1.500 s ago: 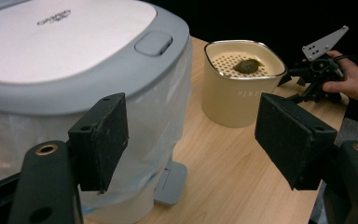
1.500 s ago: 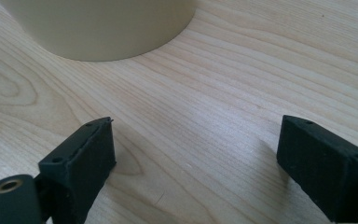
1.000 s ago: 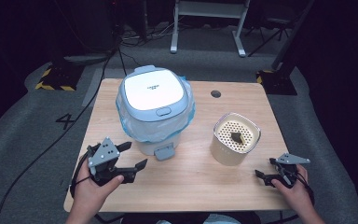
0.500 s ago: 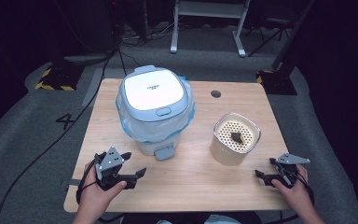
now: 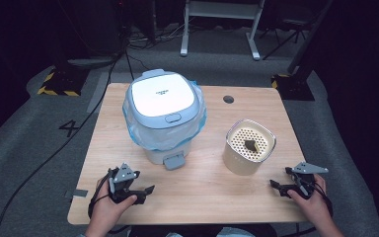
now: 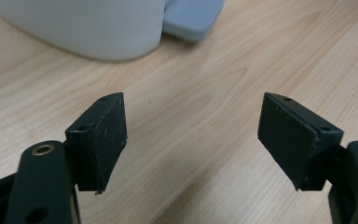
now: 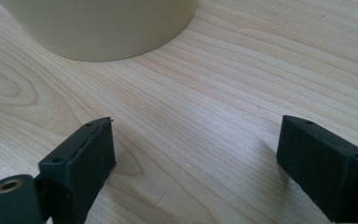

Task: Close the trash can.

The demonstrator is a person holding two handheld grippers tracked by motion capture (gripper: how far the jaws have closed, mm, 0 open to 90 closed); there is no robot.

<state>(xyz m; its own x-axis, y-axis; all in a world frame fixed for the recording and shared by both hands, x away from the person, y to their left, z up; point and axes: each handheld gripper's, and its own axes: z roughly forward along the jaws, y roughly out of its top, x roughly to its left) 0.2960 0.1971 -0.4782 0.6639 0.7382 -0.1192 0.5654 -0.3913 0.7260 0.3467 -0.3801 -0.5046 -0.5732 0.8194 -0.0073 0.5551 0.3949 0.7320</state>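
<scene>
Claws, left [image 5: 145, 189] and right [image 5: 279, 178], gape wide, seemingly resting empty on table [image 5: 212, 197].

matt wood table [image 5: 212, 197], plastic bin [image 5: 153, 153]

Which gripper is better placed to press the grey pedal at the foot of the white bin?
Probably the left gripper. It rests open on the wooden table just before the grey pedal. The right gripper sits beyond the cream perforated canister.
</scene>
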